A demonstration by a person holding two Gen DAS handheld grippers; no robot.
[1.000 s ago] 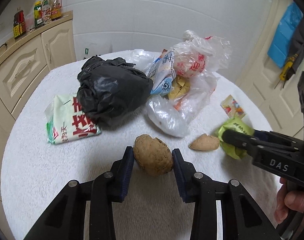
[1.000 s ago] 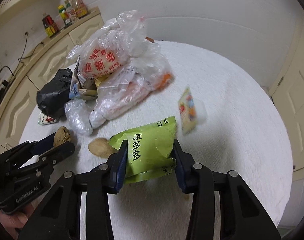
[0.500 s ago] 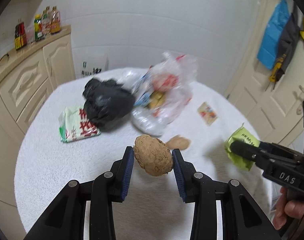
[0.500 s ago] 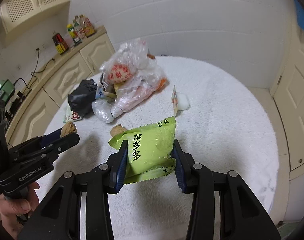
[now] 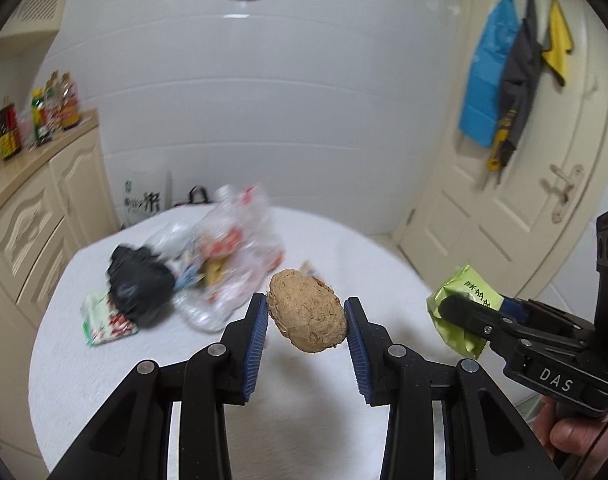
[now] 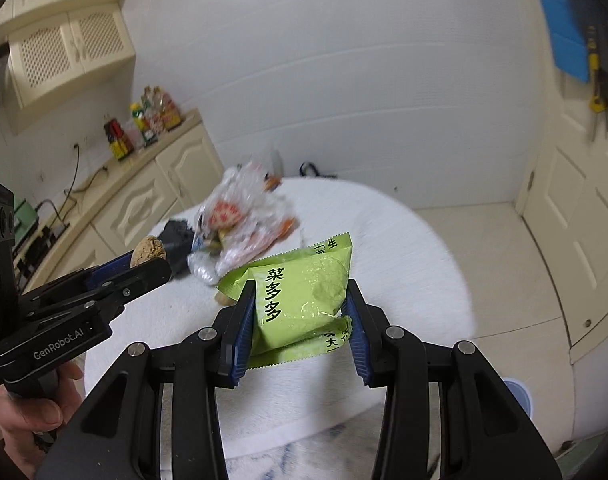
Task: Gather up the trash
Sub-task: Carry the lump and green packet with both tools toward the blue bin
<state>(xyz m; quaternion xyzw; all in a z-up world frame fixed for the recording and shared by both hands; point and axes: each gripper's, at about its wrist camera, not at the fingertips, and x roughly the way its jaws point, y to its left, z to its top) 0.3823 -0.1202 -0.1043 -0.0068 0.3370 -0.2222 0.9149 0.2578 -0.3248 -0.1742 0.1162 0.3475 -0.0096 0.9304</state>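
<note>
Left tool (image 5: 306, 316) grips a brown lump (image 5: 306, 310); right tool (image 6: 300, 312) grips a green packet (image 6: 302, 300). Both are held above the table (image 5: 104, 380). Bags (image 5: 232, 264), a black bag (image 5: 138, 284) and wrappers lie uncollected there; most work remains.

A row of condiment bottles (image 5: 36, 114) stands on the cream cabinet counter (image 5: 32, 168) at the left, while a blue cloth (image 5: 489, 80), a dark garment (image 5: 518, 80) and a yellow cloth (image 5: 558, 44) hang from hooks on the cream door (image 5: 524, 208).
</note>
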